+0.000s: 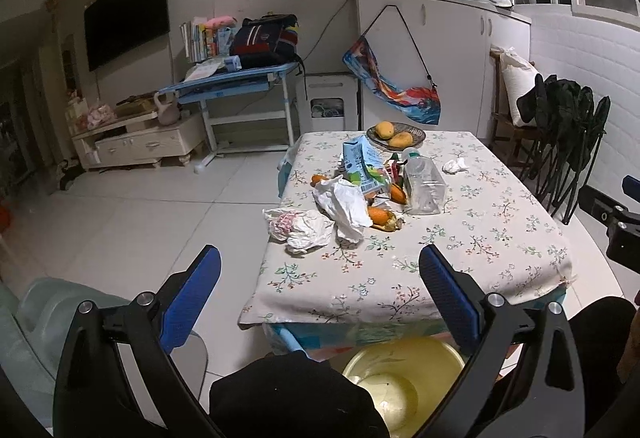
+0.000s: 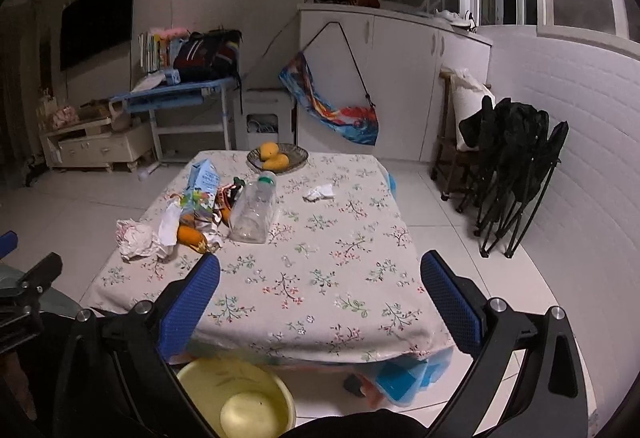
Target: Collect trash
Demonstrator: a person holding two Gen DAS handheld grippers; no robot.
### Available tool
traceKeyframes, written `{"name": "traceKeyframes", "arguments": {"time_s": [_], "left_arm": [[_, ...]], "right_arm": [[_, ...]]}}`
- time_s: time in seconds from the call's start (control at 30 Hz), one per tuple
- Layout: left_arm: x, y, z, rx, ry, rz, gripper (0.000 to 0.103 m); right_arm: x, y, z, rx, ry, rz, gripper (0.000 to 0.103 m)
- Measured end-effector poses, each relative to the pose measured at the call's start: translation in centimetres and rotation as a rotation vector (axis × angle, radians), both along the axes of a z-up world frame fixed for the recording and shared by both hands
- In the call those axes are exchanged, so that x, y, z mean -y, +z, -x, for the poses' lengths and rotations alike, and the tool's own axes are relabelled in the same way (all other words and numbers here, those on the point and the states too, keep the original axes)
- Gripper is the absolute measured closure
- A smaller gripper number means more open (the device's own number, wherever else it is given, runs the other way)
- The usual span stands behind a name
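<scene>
A heap of trash lies on the floral-cloth table: crumpled white plastic bags, a blue milk carton, a clear plastic bottle on its side, orange peels, and a crumpled tissue apart to the right. A yellow basin stands on the floor below the table's near edge. My left gripper and right gripper are both open and empty, held short of the table's near edge.
A plate with two mangoes sits at the table's far end. Folded black chairs lean on the right wall. A blue desk, TV stand and white cabinets stand behind. A pale green chair is at my left.
</scene>
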State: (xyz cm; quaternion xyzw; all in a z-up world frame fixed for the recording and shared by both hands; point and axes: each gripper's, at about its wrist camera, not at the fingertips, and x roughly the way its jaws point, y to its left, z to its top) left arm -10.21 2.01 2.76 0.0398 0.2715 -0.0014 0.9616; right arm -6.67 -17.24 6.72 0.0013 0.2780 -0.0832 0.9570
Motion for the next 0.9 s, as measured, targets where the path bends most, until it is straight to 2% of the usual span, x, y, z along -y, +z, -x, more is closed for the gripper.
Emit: {"name": "traceKeyframes", "arguments": {"time_s": [0.17,0.47,0.9], "left_arm": [[-0.21,0.15,-0.23,0.006,0.003,0.01,0.007],[0.17,0.35,-0.51,0.014,0.011,-0.022,0.007],[0.47,0.33,-0.93,0.017,0.027,-0.043,0.007]], "right_arm": [[0.38,-0.02,0.55,0.034,-0.001,-0.032,0.007],[-0.1,0.17,0.93,0.056,0.01,0.015,0.007],[0.72,0.35,1.02,0.06,0.002,-0.002,0.007]]}}
